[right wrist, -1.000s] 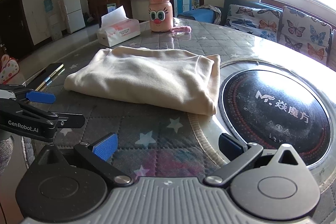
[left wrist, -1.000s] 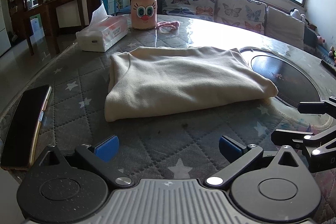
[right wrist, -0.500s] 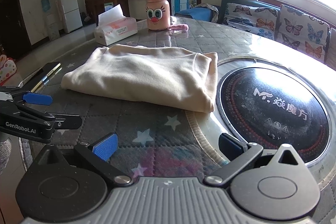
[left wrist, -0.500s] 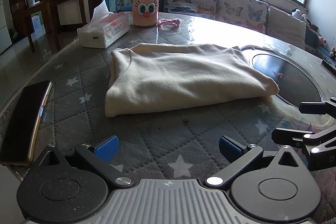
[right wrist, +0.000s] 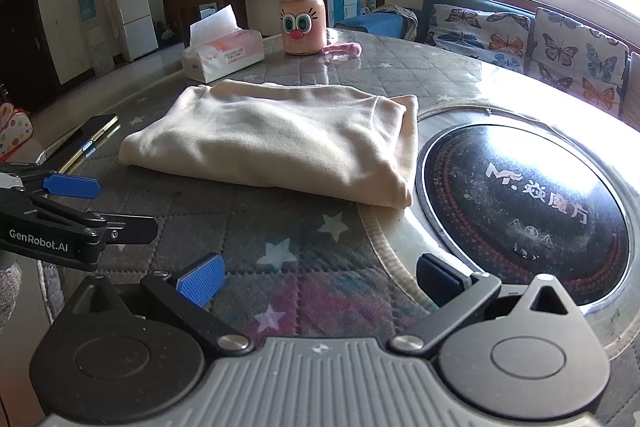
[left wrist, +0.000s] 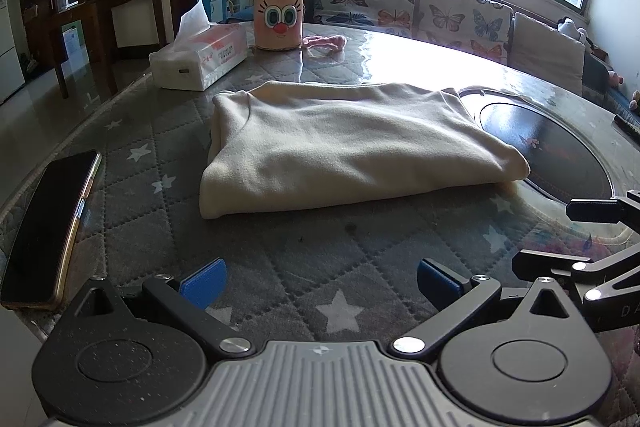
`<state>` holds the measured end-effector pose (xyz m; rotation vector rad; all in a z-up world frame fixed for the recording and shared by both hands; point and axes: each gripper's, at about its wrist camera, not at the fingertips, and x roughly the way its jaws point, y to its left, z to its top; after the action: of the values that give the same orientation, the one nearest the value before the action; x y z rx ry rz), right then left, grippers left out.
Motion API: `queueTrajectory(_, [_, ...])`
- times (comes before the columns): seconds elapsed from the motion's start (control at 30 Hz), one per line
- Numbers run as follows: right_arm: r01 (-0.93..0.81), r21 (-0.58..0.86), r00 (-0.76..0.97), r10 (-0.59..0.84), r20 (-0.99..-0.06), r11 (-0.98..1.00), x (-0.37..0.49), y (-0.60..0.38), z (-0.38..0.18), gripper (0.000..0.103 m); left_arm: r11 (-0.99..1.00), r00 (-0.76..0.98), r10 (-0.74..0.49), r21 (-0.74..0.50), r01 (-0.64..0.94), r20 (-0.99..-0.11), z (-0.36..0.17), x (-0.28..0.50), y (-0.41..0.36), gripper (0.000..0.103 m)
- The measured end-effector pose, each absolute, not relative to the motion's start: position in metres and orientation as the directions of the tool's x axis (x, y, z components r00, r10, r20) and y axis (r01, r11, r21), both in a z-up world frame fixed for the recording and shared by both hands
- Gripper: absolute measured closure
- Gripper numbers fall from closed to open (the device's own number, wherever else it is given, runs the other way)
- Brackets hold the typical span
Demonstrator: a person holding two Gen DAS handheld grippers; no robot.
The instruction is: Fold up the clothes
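Note:
A cream garment (left wrist: 352, 147) lies folded into a flat rectangle on the star-patterned quilted table cover (left wrist: 280, 259); in the right wrist view the garment (right wrist: 280, 139) sits ahead and left of centre. My left gripper (left wrist: 320, 283) is open and empty, short of the garment's near edge. My right gripper (right wrist: 320, 279) is also open and empty, near the garment's right corner. Each gripper shows at the edge of the other's view: the right gripper (left wrist: 560, 239) on the right, the left gripper (right wrist: 104, 207) on the left.
A black round cooktop (right wrist: 528, 203) is set in the table right of the garment. A phone (left wrist: 48, 227) lies at the left edge. At the back stand a tissue box (left wrist: 200, 59), a pink cartoon bottle (left wrist: 278, 13) and a pink strap (left wrist: 324, 42). A butterfly-cushioned sofa (left wrist: 440, 15) lies beyond.
Both cameras have pulled back and risen slightly, so the garment sits a little farther away. The garment has not moved and both grippers stay open.

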<state>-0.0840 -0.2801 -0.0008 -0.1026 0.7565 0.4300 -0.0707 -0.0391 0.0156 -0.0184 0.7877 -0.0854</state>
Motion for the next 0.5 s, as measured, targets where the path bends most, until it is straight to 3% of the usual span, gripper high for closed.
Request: queueTrajectory(0.5, [-0.421, 0.063, 0.644, 0.347, -0.682, 0.905, -0.0903, -0.2783, -0.0017, 0.000, 0.997, 0.709, -0.078, -0.042, 0.069, -0.701, 0.0186, -0.0774, -0.0419, 0.000])
